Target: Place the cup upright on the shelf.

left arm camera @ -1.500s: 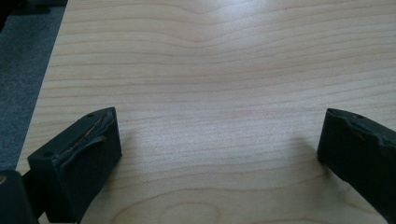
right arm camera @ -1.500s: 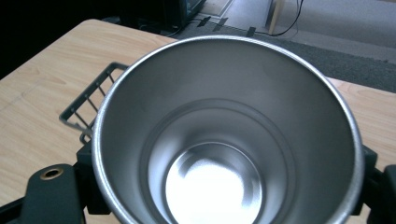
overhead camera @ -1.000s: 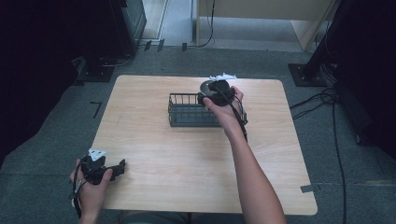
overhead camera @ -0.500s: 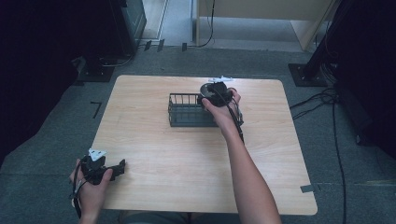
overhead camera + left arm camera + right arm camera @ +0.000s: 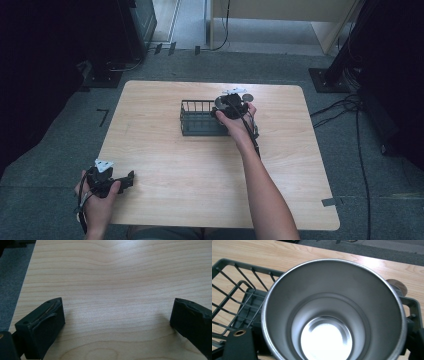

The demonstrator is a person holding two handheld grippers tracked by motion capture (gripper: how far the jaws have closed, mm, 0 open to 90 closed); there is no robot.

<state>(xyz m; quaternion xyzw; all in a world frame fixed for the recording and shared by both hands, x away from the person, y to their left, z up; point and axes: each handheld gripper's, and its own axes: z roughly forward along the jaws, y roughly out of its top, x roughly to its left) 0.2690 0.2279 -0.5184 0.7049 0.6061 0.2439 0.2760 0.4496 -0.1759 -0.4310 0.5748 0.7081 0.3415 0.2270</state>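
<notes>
A shiny steel cup [image 5: 332, 315] stands mouth-up between the jaws of my right gripper [image 5: 327, 347], which is shut on it. From above, the right gripper [image 5: 231, 106] holds the cup [image 5: 221, 102] over the right end of a dark wire basket [image 5: 192, 104] at the table's far middle. In the right gripper view the basket's rim and bars [image 5: 227, 263] lie under and left of the cup. My left gripper [image 5: 125, 181] rests at the table's near left corner. Its jaws stand wide apart, open [image 5: 117, 322], with bare wood between them.
The wooden table [image 5: 190, 165] has rounded corners and grey carpet around it. A small round brownish disc [image 5: 396, 285] lies just behind the basket's right end [image 5: 248, 96]. Cables run across the floor at the right [image 5: 350, 107]. Dark equipment stands at the far left and right.
The right hand with the cup has shifted slightly nearer and lower over the basket's right end. The left gripper has stayed where it was.
</notes>
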